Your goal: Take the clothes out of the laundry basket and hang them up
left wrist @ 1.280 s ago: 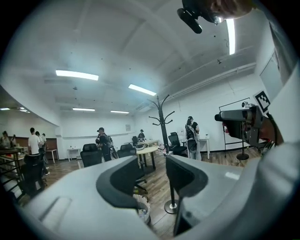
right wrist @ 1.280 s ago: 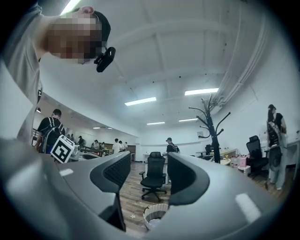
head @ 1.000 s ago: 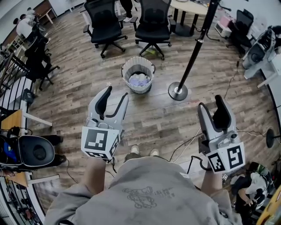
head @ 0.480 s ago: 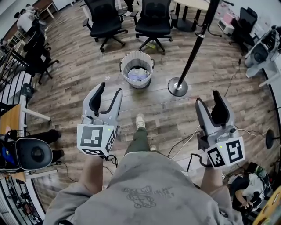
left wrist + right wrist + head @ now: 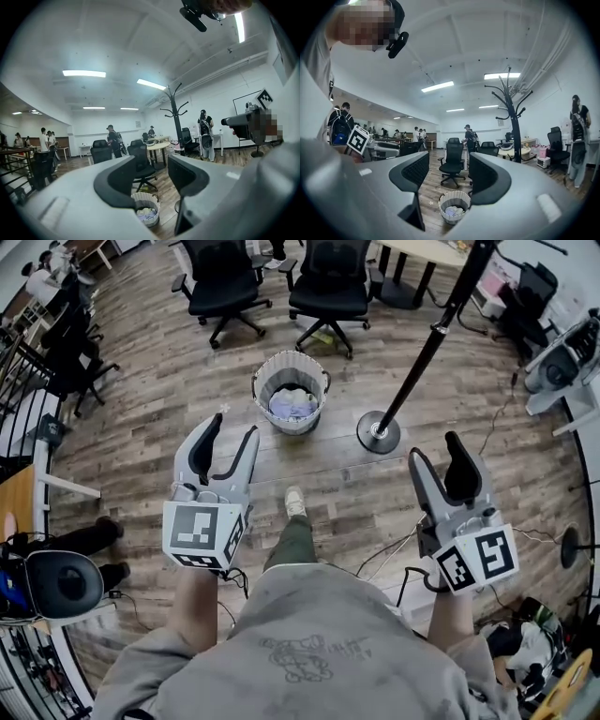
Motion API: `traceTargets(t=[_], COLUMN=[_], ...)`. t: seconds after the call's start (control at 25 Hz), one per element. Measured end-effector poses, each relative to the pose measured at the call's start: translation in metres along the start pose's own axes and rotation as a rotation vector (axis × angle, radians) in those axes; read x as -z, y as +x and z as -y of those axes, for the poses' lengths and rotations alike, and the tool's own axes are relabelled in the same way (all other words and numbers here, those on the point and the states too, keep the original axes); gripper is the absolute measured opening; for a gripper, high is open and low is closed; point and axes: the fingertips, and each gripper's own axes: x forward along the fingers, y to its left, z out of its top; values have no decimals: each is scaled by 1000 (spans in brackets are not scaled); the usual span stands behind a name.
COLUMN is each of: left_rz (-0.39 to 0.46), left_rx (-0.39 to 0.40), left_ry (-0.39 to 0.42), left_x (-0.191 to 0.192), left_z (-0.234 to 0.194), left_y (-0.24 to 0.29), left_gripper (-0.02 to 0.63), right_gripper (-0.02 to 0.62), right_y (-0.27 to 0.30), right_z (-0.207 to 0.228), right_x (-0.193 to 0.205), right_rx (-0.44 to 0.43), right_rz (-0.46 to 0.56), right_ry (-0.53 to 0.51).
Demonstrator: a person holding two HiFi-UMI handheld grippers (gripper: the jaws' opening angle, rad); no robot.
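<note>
The left gripper (image 5: 232, 427) is held out low at the left of the head view. Its two jaws are spread wide, and nothing is gripped between them. In the left gripper view the dark pads (image 5: 115, 183) are seen well apart, with only open room between them and the laundry basket (image 5: 145, 216) framed far off in the gap.

The laundry basket (image 5: 281, 424), pale and ribbed, is set on the wooden floor (image 5: 169, 399) ahead of the person, well apart from both grippers. The clothes (image 5: 292, 402), a pale crumpled heap, are left lying inside it. Two black office chairs (image 5: 222, 282) are parked behind the basket. A light shoe (image 5: 294, 501) is planted on the floor between the grippers.

Just to the right of the basket, not touching it, the round base of the coat stand (image 5: 379, 432) is placed. Its dark pole runs up toward the top right corner of the head view. No garment is seen hung on its hooks in either gripper view.

The right gripper (image 5: 434, 448) is held out at the right. Its jaws are likewise parted wide and empty, and in the right gripper view the basket (image 5: 454, 210) is seen through the gap between them.
</note>
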Motion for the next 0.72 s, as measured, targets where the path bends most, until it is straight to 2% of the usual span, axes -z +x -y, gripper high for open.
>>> traceTargets(t=[0.72], left_rz=[-128], left_rx=[65], left_ry=[-16], left_x=[47], left_z=[-138], left_y=[199], left_gripper=[212], right_gripper=[296], right_y=[258], right_z=[33], right_x=[33], right_rx=[-66], right_rz=[-184], right_ry=[-18])
